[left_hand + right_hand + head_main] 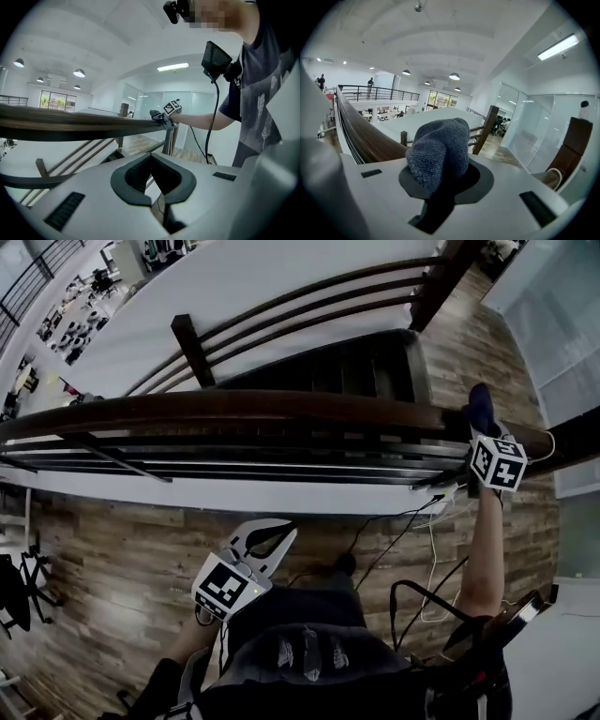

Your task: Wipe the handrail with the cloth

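A dark wooden handrail (244, 412) crosses the head view from left to right. It also shows in the left gripper view (70, 123) and the right gripper view (361, 136). My right gripper (481, 426) is at the rail's right end, shut on a bunched dark blue-grey cloth (480, 405) that rests on top of the rail. In its own view the cloth (440, 147) fills the jaws of the right gripper (440, 176). My left gripper (284, 538) hangs below the rail over the floor, holding nothing. Its pads meet in the left gripper view (151, 160).
Thin metal bars (281, 465) run under the handrail. A staircase (356, 367) with a second railing and dark posts (192, 348) drops behind it. Cables (422, 540) trail over the wood floor (112, 540). Glass walls (562, 324) stand at the right.
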